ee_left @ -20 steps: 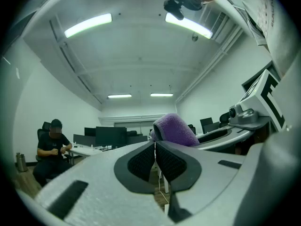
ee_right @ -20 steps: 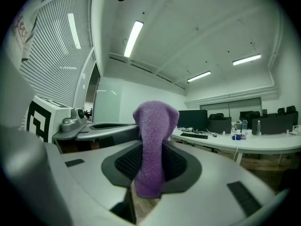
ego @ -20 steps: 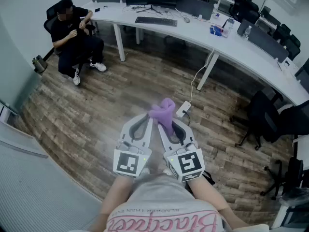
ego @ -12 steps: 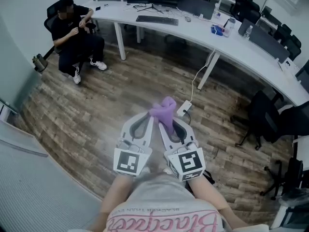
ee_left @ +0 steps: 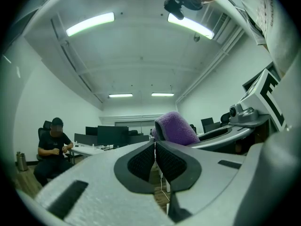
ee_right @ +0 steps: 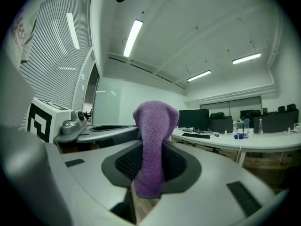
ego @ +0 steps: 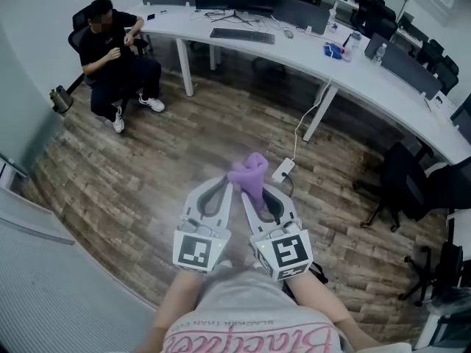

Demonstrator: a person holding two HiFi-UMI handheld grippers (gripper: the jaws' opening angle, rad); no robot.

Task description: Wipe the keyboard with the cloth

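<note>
Between the right gripper's [ee_right: 149, 168] clamped jaws stands a fuzzy purple cloth [ee_right: 153, 126]; left gripper [ee_left: 155, 157] closed, empty.

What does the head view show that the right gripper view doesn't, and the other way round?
Only the head view shows a seated person by the wall and the power strip lying on the floor. Only the right gripper view shows the ceiling lights and, close up, the right claw shut on the purple cloth, which stands up between its dark pads. Both show the purple cloth, the white desk and the keyboard on it, far from the claw.
</note>
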